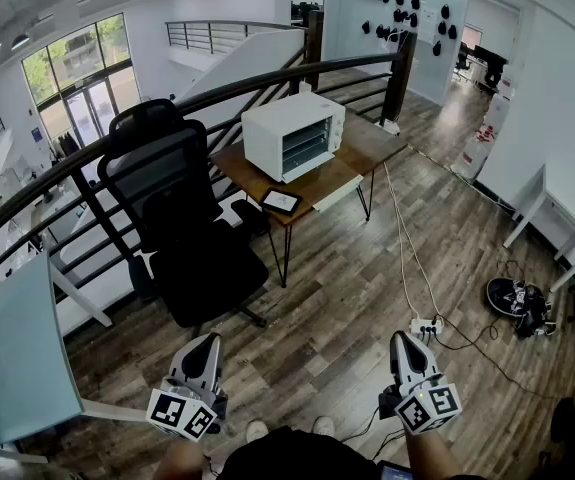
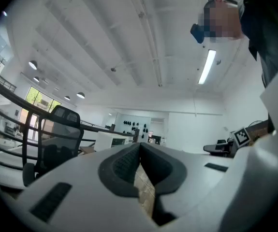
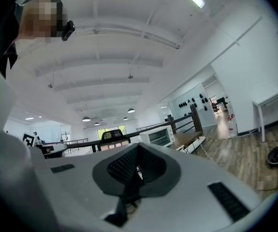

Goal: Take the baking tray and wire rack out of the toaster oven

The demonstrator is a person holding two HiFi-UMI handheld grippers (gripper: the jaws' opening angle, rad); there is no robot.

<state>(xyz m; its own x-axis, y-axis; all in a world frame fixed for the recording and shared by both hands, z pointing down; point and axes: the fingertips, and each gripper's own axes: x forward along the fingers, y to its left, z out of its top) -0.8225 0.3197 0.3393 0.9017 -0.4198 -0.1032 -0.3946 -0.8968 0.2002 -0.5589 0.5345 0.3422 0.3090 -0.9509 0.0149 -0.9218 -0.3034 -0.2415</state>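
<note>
White toaster oven (image 1: 293, 135) on wooden desk (image 1: 371, 140)

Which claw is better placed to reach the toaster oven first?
Right, probably. Both claws are shut, empty and far from the toaster oven. The office chair stands between the left claw and the table; the right claw has a freer path over the floor.

The toaster oven (image 1: 293, 135) has a smooth white casing and a glossy glass door. The table (image 1: 369, 140) top is brown wood, and the floor (image 1: 347, 288) is grey-brown wood plank. The office chair (image 1: 182, 218) is matt black. The left gripper (image 1: 210, 341) and right gripper (image 1: 400, 339) are matt white plastic with dark ribbed pads (image 2: 122, 167).
</note>
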